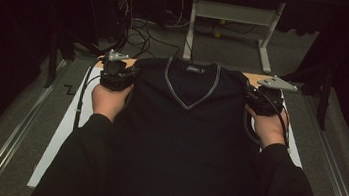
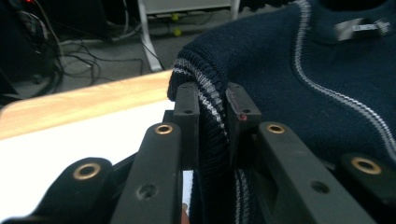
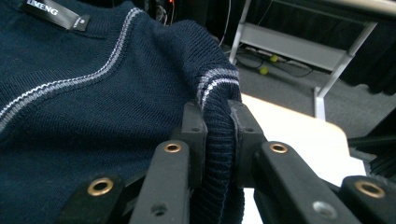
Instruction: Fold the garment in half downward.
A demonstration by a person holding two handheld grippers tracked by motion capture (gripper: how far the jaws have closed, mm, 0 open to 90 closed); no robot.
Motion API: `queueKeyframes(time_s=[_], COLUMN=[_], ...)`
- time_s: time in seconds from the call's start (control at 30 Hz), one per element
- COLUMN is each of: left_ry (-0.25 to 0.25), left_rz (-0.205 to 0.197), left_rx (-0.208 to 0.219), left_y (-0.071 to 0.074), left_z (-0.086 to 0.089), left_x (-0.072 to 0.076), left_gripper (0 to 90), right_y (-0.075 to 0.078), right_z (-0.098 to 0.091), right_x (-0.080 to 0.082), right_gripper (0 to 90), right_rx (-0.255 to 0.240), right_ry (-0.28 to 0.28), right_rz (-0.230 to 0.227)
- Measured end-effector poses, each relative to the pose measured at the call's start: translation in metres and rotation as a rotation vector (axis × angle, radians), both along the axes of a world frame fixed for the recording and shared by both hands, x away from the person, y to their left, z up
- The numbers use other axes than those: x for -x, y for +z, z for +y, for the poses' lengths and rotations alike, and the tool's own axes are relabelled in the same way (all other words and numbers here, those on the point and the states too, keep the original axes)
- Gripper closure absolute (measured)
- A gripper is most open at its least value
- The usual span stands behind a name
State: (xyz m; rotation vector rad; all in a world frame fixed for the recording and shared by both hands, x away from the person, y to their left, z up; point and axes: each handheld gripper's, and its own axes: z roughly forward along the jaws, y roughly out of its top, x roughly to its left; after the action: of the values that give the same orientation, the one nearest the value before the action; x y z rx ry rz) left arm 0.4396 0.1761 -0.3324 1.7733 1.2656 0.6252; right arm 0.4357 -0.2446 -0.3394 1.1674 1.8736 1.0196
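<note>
We see one surface (image 1: 57, 134), white on top with a strip of light wood along its far edge, and over it one navy sleeveless sweater (image 1: 183, 129) with a grey-trimmed V-neck, held up by its two shoulders so that the body hangs down toward us across the middle of the surface. Two dark-sleeved forearms come in from below, one hand (image 1: 108, 101) on each side. We hold two grippers. The left gripper (image 2: 212, 109) pinches the striped armhole edge at one shoulder, its jaws pressed onto the ribbed knit. The right gripper (image 3: 219, 123) pinches the other armhole edge the same way, with the fabric folded between its jaws. One small label (image 3: 55, 12) sits inside the collar; its lettering seems to read LIMENG, though it is small. Beyond the surface, one white table frame (image 1: 233, 14) stands on the grey floor beside a tangle of cables (image 1: 140, 33).
</note>
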Motion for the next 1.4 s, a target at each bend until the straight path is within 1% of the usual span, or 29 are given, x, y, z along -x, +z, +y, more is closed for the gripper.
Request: queueKeyframes(time_s=[0.07,0.17,0.23,0.27,0.4,0.47,0.5,0.57,0.63,0.67,0.7,0.73,0.8,0.87,0.97,1.03,1.13,1.23,1.3,1.4], left_ry=[0.007,0.008,0.014,0.014,0.019,0.024,0.028,0.036,0.04,0.045,0.049,0.053,0.05,0.049,0.044,0.036,0.025,0.005,-0.008,-0.034], left_rz=[-0.013,-0.029,-0.037,-0.041,-0.058,-0.06,-0.068,-0.083,-0.093,-0.095,-0.091,-0.092,-0.096,-0.106,-0.113,-0.111,-0.111,-0.102,-0.098,-0.094], left_rx=[0.003,0.014,0.024,0.022,0.019,0.007,0.004,0.009,0.004,-0.005,-0.005,-0.002,-0.008,-0.008,0.004,-0.002,0.015,0.026,0.032,0.051], left_y=[0.005,0.011,0.014,0.016,0.024,0.03,0.035,0.042,0.047,0.05,0.052,0.055,0.059,0.062,0.062,0.059,0.052,0.04,0.034,0.024], left_z=[0.003,0.005,0.005,0.004,0.004,0.003,0.003,0.004,0.005,0.005,0.005,0.006,0.006,0.005,0.002,0.001,-0.001,-0.006,-0.008,-0.008], left_x=[-0.001,-0.002,-0.003,-0.004,-0.007,-0.007,-0.007,-0.007,-0.007,-0.007,-0.008,-0.01,-0.012,-0.012,-0.012,-0.012,-0.01,-0.006,-0.002,0.009], left_gripper=[73.5,73.6,73.6,73.6,73.6,73.6,73.6,73.6,73.6,73.7,73.7,73.7,73.7,73.8,73.8,73.7,73.7,73.7,73.6,73.6], right_y=[0.007,0.013,0.019,0.022,0.032,0.037,0.039,0.043,0.048,0.054,0.054,0.055,0.059,0.063,0.066,0.066,0.063,0.054,0.045,0.033], right_z=[0.001,0.004,0.004,0.005,0.003,0.002,0.002,0.004,0.006,0.007,0.007,0.007,0.005,0.003,0.001,0.001,0.0,-0.001,-0.002,-0.004], right_x=[-0.001,-0.002,-0.002,-0.002,-0.003,-0.005,-0.005,-0.006,-0.006,-0.007,-0.007,-0.007,-0.008,-0.009,-0.009,-0.008,-0.007,-0.006,-0.004,0.004], right_gripper=[79.9,79.9,79.9,79.9,80.0,80.2,80.3,80.3,80.5,82.1,82.1,82.4,82.4,83.0,83.7,83.7,83.7,83.6,83.6,83.5], right_rx=[-0.001,0.022,0.016,0.016,0.016,0.017,0.017,0.028,0.029,0.033,0.033,0.036,0.021,0.027,0.013,0.018,0.018,0.011,0.006,-0.003], right_ry=[0.002,0.011,0.006,0.004,-0.004,-0.013,-0.015,-0.019,-0.021,-0.024,-0.024,-0.031,-0.044,-0.047,-0.045,-0.042,-0.036,-0.033,-0.03,-0.025], right_rz=[-0.015,-0.028,-0.041,-0.052,-0.074,-0.086,-0.092,-0.105,-0.119,-0.135,-0.135,-0.145,-0.14,-0.136,-0.137,-0.137,-0.135,-0.121,-0.106,-0.098])
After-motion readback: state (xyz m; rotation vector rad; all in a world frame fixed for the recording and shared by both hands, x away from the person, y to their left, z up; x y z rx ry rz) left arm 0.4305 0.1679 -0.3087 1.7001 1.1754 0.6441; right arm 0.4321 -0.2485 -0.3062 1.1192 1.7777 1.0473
